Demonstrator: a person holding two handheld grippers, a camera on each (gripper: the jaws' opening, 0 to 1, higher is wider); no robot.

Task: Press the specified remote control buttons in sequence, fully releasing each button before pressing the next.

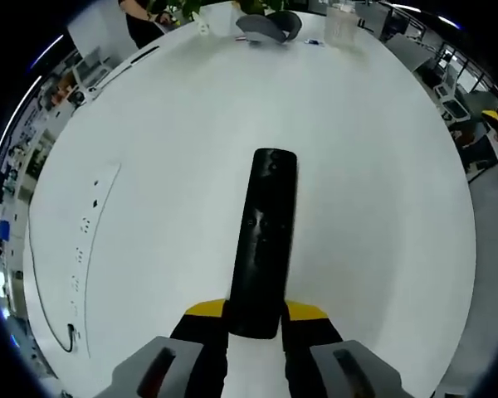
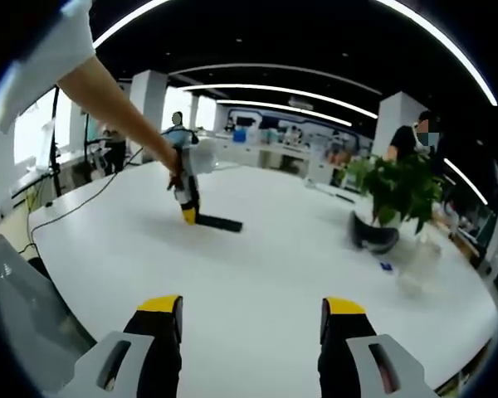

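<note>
Both tongs show their yellow-tipped black jaws at the bottom of their own views. Left gripper [image 1: 256,319] is clamped on the near end of the black remote control [image 1: 264,240], one jaw on each long side; the remote runs straight away from the jaws over the white table [image 1: 373,182], button face up, its far rounded end pointing toward the middle of the tabletop. Whether the remote's underside rests on the table or is held just above it cannot be told. Right gripper [image 2: 253,319] stands with its jaws wide apart and nothing between them, above bare table [image 2: 266,274]. Farther out in the right gripper view, the left gripper [image 2: 188,214] appears from the left, held in a person's hand [image 2: 177,176] at the end of a bare arm [image 2: 108,104], with the remote [image 2: 220,222] lying low and flat out from its yellow tips, well apart from the right gripper. To the left in the left gripper view, a white power strip [image 1: 90,240] with a dark cable lies along the table's edge. At the far side of the table stand a grey headset-like object [image 1: 270,27], a clear container [image 1: 342,23] and a leafy green plant [image 2: 402,189]. Beyond the table, people stand among desks under curved ceiling lights.
</note>
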